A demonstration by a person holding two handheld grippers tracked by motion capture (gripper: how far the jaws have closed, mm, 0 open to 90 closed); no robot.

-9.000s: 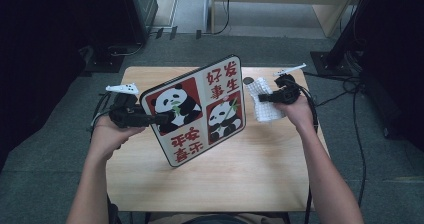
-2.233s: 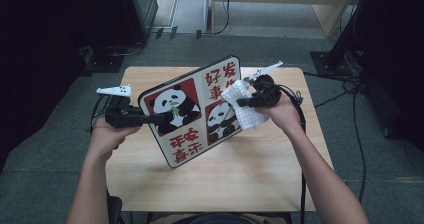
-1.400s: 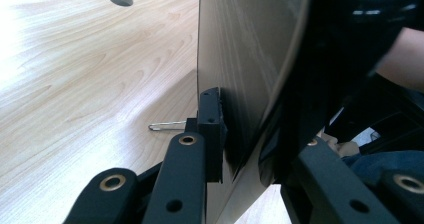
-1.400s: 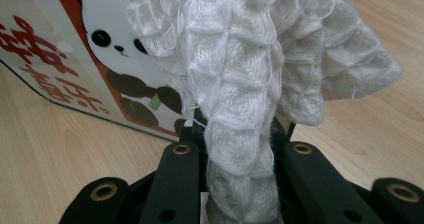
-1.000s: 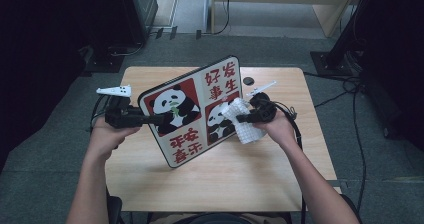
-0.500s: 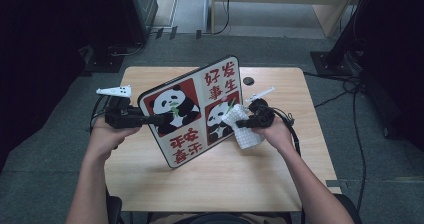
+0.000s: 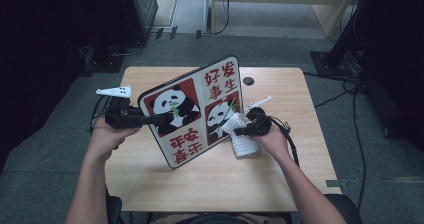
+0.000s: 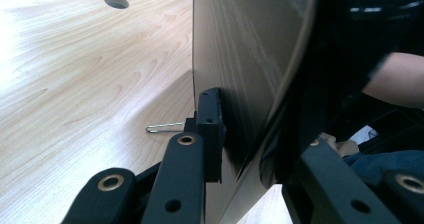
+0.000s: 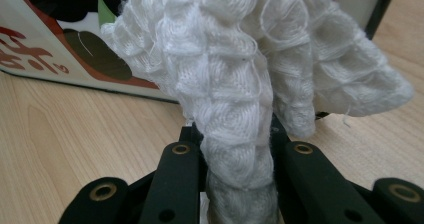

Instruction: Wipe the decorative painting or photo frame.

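At the centre of the high view a square panda-printed board with red characters [image 7: 192, 111] stands tilted on the pale wooden table [image 7: 280, 179]. The left gripper [image 7: 150, 119] clamps its left edge — the right gripper [image 7: 240, 131] pinches a white knitted cloth [image 7: 241, 136] against the board's right-hand face.

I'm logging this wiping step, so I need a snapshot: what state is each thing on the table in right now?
Panda tray: propped on edge, tilted, bottom rim on the table.
White cloth: bunched, pressed to the tray's picture face.
Left gripper: shut on the tray's edge.
Right gripper: shut on the cloth.
Table: bearing the tray's lower edge.
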